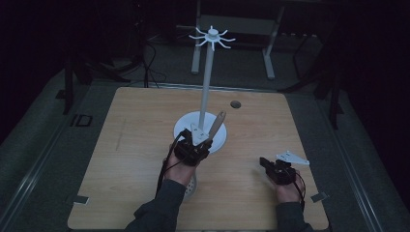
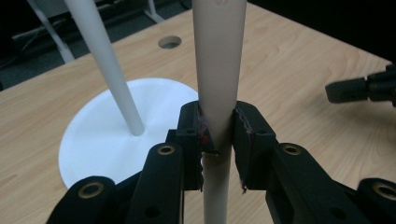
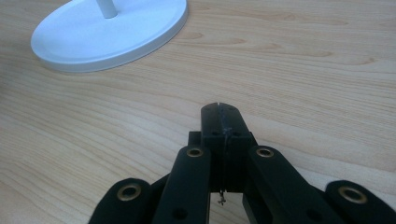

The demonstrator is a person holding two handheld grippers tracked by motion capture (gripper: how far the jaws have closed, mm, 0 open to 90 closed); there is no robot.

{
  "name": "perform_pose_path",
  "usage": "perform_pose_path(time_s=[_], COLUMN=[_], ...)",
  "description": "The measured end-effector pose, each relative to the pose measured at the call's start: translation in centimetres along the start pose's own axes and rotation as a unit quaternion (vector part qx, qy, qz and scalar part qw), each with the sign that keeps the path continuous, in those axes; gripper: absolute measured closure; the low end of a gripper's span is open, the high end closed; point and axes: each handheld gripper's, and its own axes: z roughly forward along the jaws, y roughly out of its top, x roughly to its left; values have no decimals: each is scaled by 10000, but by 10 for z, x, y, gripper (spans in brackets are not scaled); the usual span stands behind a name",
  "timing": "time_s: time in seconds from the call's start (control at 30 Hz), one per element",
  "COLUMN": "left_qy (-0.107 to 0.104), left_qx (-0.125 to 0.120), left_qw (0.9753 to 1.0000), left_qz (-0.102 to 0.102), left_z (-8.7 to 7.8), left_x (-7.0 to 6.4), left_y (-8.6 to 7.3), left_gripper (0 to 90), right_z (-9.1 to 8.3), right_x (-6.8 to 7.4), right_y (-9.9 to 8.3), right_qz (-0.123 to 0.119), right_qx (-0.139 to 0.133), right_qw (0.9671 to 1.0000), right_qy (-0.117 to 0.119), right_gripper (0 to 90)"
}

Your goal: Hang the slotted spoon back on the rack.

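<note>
Gripping a wooden handle [image 2: 218, 70] beside white stand [image 1: 203, 126], left gripper [image 2: 218, 140], right gripper [image 3: 223, 122] fingers closed empty.

Hidden / cut off: utensil ends, stand top, pole.
Pale handle [image 2: 219, 84] runs off top & bottom edges in left gripper view; its head lies under person's left hand [image 1: 181, 170] near table's [image 1: 135, 145] front edge. Stand pole [image 3: 106, 7] cropped at top in right gripper view.

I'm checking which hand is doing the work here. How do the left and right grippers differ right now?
The left gripper is shut on a pale utensil handle; the right gripper is shut on nothing. The left is by the white stand base; the right is apart from it, over bare table. Both are black and hand-held.
</note>
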Motion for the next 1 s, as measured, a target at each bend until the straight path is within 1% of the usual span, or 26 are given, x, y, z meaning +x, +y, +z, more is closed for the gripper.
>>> perform_pose_path(time_s=[0.07, 0.13, 0.17, 0.2, 0.37, 0.43, 0.5, 0.57, 0.63, 0.67, 0.73, 0.77, 0.8, 0.9, 1.0], left_qy=[34, 34, 94, 110, 187, 217, 221, 280, 292, 302, 302, 290, 295, 311, 333], left_qx=[-46, -46, -98, -127, -221, -295, -303, -391, -412, -428, -428, -430, -438, -475, -519], left_qw=[10000, 10000, 9999, 9998, 9995, 9993, 9992, 9987, 9986, 9985, 9985, 9986, 9986, 9983, 9980], left_qz=[-50, -50, -77, -88, -80, -111, -119, -137, -146, -144, -144, -106, -103, -114, -140], left_z=[-1, -1, -2, -3, -8, -10, -10, -13, -14, -15, -15, -16, -16, -17, -17], left_x=[1, 1, 2, 3, 5, 5, 5, 6, 6, 6, 6, 5, 5, 4, 4], left_y=[2, 2, 5, 7, 13, 15, 16, 20, 22, 23, 23, 27, 28, 30, 32], left_gripper=[738, 738, 738, 738, 738, 738, 738, 738, 738, 738, 738, 738, 738, 738, 738], right_z=[0, 0, 0, 0, 0, 0, 0, 0, 1, 1, 1, 2, 2, 2, 2], right_x=[0, 0, 0, 0, -1, -1, -2, -1, -1, -1, 0, 0, 0, -1, -1], right_y=[0, 0, 0, 0, 0, 0, -1, -1, -1, -1, -1, -1, -2, -2, -2], right_qz=[-11, -19, -33, -35, -18, -14, -22, -54, -93, -106, -111, -107, -109, -99, -129], right_qx=[-24, -30, -44, -45, -50, -57, -74, -72, -99, -106, -104, -107, -119, -152, -101], right_qw=[10000, 10000, 10000, 10000, 10000, 10000, 9999, 9999, 9997, 9997, 9996, 9996, 9995, 9993, 9991], right_qy=[9, 12, 5, -4, -38, -52, -104, -128, -185, -208, -227, -243, -262, -321, -382], right_gripper=[900, 900, 900, 900, 893, 859, 825, 784, 713, 693, 693, 633, 614, 576, 579])
